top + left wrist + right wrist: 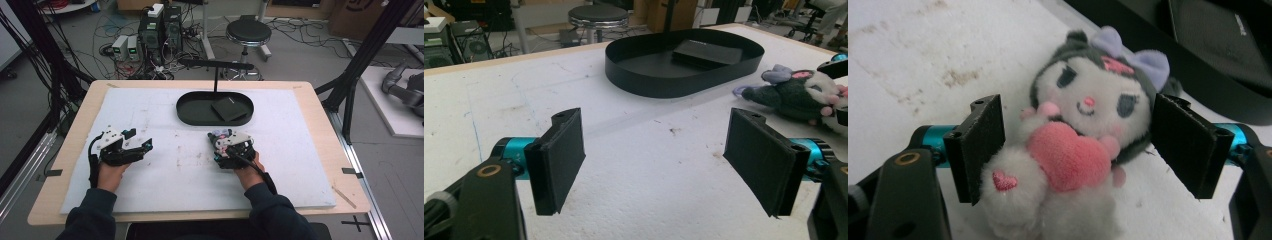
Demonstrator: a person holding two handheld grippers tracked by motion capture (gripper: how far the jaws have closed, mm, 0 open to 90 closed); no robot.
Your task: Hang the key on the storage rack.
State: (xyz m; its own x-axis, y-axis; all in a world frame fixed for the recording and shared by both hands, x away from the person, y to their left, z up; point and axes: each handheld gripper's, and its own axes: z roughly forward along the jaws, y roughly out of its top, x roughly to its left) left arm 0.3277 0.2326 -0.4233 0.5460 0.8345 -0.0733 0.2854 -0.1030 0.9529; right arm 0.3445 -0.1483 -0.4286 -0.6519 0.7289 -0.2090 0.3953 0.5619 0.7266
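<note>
A small plush toy (1088, 130) with a white face, dark hood, lilac bow and pink heart lies on the white mat, on its back. My right gripper (1078, 145) is open with one pad on each side of it; the left pad (980, 145) brushes its white leg. From above, the right gripper (220, 136) covers most of the toy (218, 134) at the mat's centre. My left gripper (140, 140) hovers open over bare mat at the left, nothing between its pads. The toy (799, 95) lies to the right of the left gripper (654, 145).
A black oval tray (182, 107) sits at the mat's far centre with a flat black box (229, 108) inside, and a post with a crossbar (216, 65) rises behind it. The tray (649, 82) wall is just beyond the toy. Bare mat (175, 175) spreads in front.
</note>
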